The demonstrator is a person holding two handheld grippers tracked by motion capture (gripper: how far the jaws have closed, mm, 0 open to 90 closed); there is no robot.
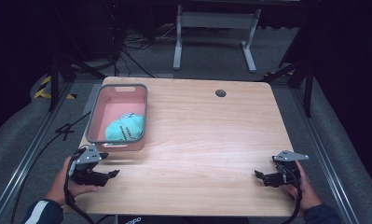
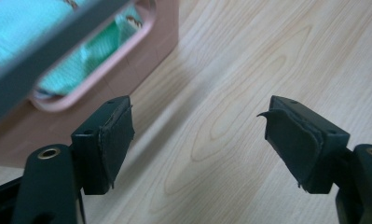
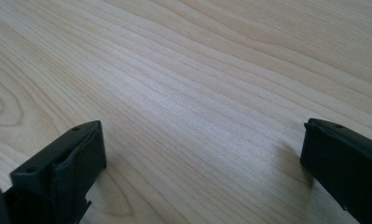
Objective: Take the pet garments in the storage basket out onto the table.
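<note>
A pink bin (image 1: 139,116) with a grey rim stands on the left half of the wooden table (image 1: 211,140). Inside it lies a teal cloth (image 1: 124,128) with dark print. My left gripper (image 1: 113,175) rests near the table's front left corner, just in front of the bin, and is open with nothing between its jaws. In the left gripper view the bin's pink wall (image 2: 151,51) and the teal cloth (image 2: 88,63) sit close at the upper left. My right gripper (image 1: 260,176) is near the front right corner, open over bare wood (image 3: 197,93).
A dark round cable hole (image 1: 220,93) sits near the table's far edge. Beyond the table stand a white desk frame (image 1: 214,32) and cables on the grey floor. Black rails run along both sides of the table.
</note>
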